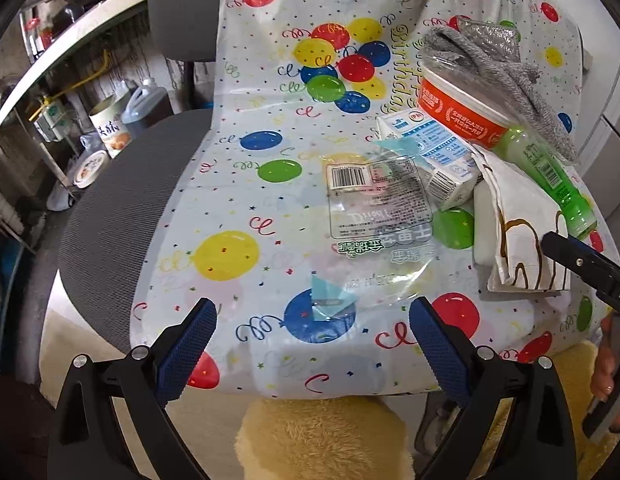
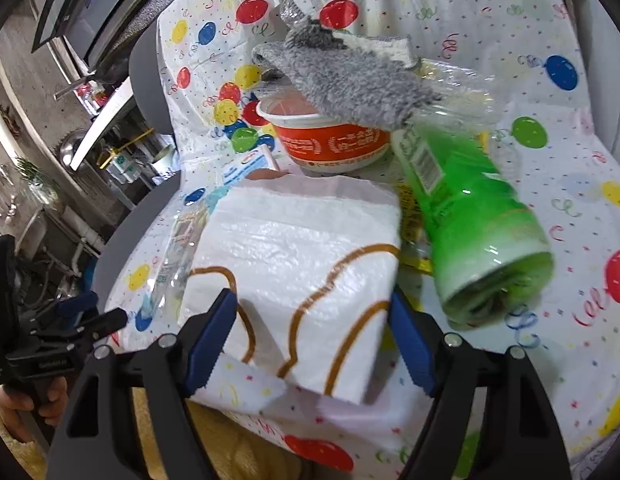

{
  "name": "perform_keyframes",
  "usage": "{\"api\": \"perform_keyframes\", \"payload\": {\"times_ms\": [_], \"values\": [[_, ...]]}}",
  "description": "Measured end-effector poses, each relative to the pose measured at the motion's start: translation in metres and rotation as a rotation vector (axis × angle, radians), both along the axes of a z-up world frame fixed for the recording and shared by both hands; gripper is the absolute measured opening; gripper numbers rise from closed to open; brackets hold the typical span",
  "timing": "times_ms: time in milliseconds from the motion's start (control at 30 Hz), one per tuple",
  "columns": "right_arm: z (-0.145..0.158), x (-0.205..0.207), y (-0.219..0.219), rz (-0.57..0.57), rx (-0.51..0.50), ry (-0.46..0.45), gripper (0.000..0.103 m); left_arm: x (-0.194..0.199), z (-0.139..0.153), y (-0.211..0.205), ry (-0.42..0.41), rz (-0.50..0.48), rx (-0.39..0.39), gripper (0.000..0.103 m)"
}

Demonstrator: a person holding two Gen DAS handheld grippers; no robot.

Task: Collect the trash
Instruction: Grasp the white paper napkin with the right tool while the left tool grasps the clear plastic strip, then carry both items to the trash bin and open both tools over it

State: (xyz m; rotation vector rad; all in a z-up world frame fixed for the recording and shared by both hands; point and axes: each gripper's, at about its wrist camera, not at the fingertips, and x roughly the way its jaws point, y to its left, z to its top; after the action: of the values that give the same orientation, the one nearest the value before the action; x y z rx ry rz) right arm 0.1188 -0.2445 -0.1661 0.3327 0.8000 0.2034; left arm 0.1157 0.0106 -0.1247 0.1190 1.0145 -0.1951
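Observation:
Trash lies on a balloon-print sheet point(image 1: 246, 184) spread over a chair. A clear plastic wrapper point(image 1: 373, 216) lies just ahead of my left gripper point(image 1: 313, 306), which stands open above the sheet's front edge with nothing between its fingers. Beside the wrapper lie a milk carton point(image 1: 433, 156), an orange bowl point(image 2: 333, 144), a green bottle point(image 2: 477, 224) on its side and a grey cloth point(image 2: 349, 76) draped over the bowl. A white paper bag point(image 2: 302, 240) with brown lines lies between the fingers of my right gripper point(image 2: 311, 298). Its jaws stand wide and the bag shows no squeeze.
The grey mesh chair seat point(image 1: 122, 208) shows left of the sheet. Something yellow and fluffy point(image 1: 321, 432) sits below the front edge. A tin point(image 1: 110, 128) and a jug point(image 1: 144, 104) stand on the floor at left. A hand point(image 2: 14, 400) holds the left gripper's handle.

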Motion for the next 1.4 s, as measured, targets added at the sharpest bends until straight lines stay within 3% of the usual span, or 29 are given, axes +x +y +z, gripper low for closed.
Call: {"api": "perform_keyframes", "payload": {"times_ms": [100,133,267,300,400,567,700,867,900,933,1033,1200,1267,1400], "values": [[0.000,0.004,0.002,0.014,0.034,-0.008,0.071,0.001,-0.001,-0.001,-0.005,0.005,0.013,0.095],[0.003,0.004,0.002,0.021,0.044,-0.013,0.060,0.001,-0.001,0.000,-0.003,0.008,0.010,0.095],[0.013,-0.002,-0.002,0.064,0.111,-0.037,0.036,-0.003,0.001,0.001,-0.004,0.014,0.004,0.095],[0.017,-0.003,-0.002,0.071,0.117,-0.044,0.019,-0.005,0.003,0.000,-0.005,0.013,0.006,0.095],[0.033,-0.013,-0.006,0.086,0.150,-0.095,0.002,-0.011,0.007,-0.003,-0.016,0.013,0.024,0.095],[0.065,-0.048,-0.013,0.040,0.097,-0.225,0.001,-0.020,0.019,-0.009,-0.041,0.011,0.035,0.095],[0.089,-0.083,-0.017,-0.079,-0.105,-0.312,0.001,-0.022,0.024,-0.019,-0.052,-0.012,0.010,0.092],[0.081,-0.092,-0.023,-0.088,-0.133,-0.281,0.001,-0.017,0.020,-0.055,-0.093,-0.093,0.034,0.088],[0.077,-0.091,-0.024,-0.089,-0.129,-0.267,0.001,-0.012,0.016,-0.064,-0.096,-0.105,0.055,0.084],[0.074,-0.089,-0.026,-0.091,-0.120,-0.257,0.001,-0.008,0.012,-0.067,-0.090,-0.106,0.071,0.069],[0.070,-0.087,-0.029,-0.089,-0.105,-0.241,0.001,0.009,-0.002,-0.073,-0.073,-0.097,0.100,0.064],[0.069,-0.082,-0.028,-0.094,-0.115,-0.236,0.001,0.023,-0.007,-0.073,-0.119,-0.090,0.145,0.043],[0.070,-0.079,-0.027,-0.096,-0.112,-0.237,0.001,0.027,-0.003,-0.067,-0.125,-0.076,0.129,0.014],[0.079,-0.075,-0.027,-0.089,-0.104,-0.263,0.001,0.025,0.027,-0.046,-0.186,-0.055,0.029,0.001]]}}
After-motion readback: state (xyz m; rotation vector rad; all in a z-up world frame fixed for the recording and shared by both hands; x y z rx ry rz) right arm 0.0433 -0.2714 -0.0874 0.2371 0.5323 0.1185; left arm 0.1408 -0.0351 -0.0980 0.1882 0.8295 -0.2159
